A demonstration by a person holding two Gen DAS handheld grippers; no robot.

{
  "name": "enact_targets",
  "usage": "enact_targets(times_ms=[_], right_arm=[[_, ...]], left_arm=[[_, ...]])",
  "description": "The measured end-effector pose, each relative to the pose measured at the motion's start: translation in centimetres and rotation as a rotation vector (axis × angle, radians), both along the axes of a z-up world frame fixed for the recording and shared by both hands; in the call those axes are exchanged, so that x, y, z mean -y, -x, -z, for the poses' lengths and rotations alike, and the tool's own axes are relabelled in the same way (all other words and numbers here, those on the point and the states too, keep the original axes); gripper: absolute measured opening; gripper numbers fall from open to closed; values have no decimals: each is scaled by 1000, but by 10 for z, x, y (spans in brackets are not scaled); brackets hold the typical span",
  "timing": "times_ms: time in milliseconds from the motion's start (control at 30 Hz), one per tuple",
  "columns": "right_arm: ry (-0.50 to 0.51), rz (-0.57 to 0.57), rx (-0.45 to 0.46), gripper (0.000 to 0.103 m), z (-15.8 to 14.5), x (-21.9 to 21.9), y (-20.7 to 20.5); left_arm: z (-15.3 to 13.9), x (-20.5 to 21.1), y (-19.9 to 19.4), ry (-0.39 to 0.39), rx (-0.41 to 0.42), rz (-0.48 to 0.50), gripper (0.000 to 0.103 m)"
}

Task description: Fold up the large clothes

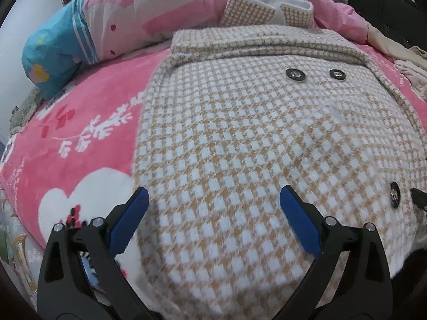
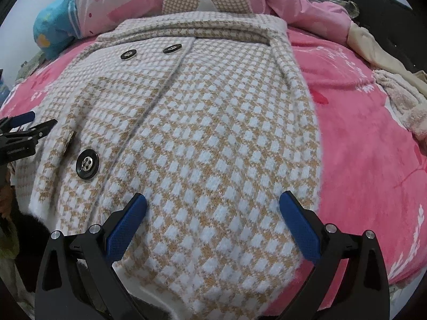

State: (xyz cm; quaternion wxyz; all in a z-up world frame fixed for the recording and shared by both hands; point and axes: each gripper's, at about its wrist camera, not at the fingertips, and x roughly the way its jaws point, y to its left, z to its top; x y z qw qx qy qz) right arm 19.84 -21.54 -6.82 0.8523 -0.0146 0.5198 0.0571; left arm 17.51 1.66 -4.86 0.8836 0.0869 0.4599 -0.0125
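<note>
A tan-and-white houndstooth coat (image 1: 240, 138) with black buttons (image 1: 294, 75) lies flat on a pink bed blanket (image 1: 80, 122), sleeves folded in across the top, collar at the far end. It also shows in the right wrist view (image 2: 202, 133). My left gripper (image 1: 213, 202) is open, hovering over the coat's near left hem, holding nothing. My right gripper (image 2: 213, 208) is open over the near right hem, empty. The left gripper's tips show at the left edge of the right wrist view (image 2: 29, 125).
A pink and blue quilt (image 1: 88, 32) is bunched at the head of the bed. Cream clothes (image 2: 395, 90) lie at the right side. The pink blanket (image 2: 373, 146) spreads on both sides of the coat.
</note>
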Motion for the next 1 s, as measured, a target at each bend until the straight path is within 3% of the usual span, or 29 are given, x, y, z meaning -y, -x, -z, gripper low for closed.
enact_targets(times_ms=[200, 433, 667, 833, 1000], right_arm=[[-18, -25, 9, 97, -4, 5, 7], [-115, -14, 95, 97, -28, 30, 46], [-225, 105, 88, 97, -30, 81, 78], [-348, 134, 71, 89, -20, 100, 82], [-364, 121, 80, 86, -16, 100, 78]], left_arm=[[-14, -23, 38, 24, 41, 11, 95], [-14, -52, 82, 43, 51, 33, 95], [-12, -58, 102, 91, 69, 32, 94], [-12, -69, 92, 225, 61, 4, 78], [2, -78, 64, 318, -13, -51, 65]])
